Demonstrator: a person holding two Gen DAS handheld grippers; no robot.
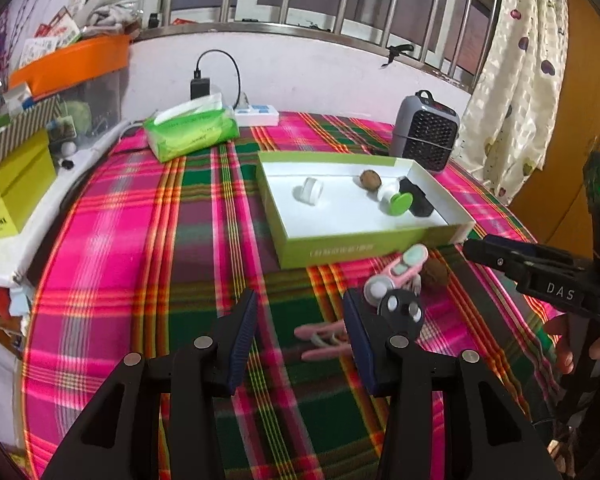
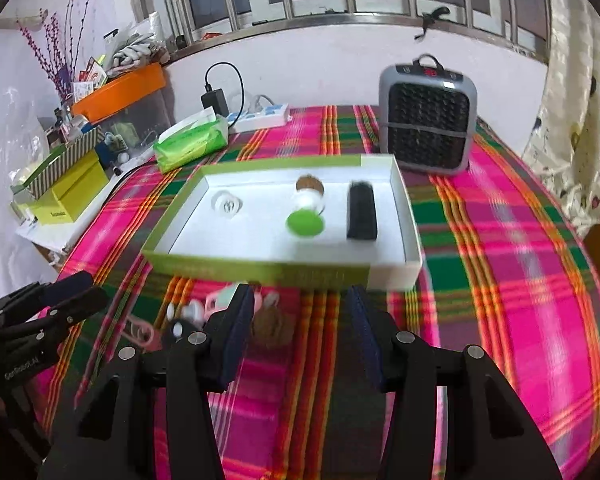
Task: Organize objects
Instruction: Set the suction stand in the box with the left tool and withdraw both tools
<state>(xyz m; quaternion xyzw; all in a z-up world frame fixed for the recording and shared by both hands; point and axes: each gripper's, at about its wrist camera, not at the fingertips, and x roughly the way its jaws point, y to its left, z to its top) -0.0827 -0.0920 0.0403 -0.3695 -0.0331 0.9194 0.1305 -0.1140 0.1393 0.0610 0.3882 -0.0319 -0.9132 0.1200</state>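
We held the left tool [image 1: 300, 316] and right tool [image 2: 298, 312] open and empty over the plaid tabletop [image 1: 140, 240], aimed at loose trinkets [image 1: 400, 280] awaiting the shallow green-sided cardboard tray [image 1: 340, 250], which held 4 items.

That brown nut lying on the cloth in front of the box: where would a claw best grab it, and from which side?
Across its middle, from above. The brown nut is small, roundish and sits low on the tablecloth, so no side offers a better hold. The right claw is nearest, open, with the nut just inside its left finger. Pink clips crowd one side, so a steep approach probably avoids them.
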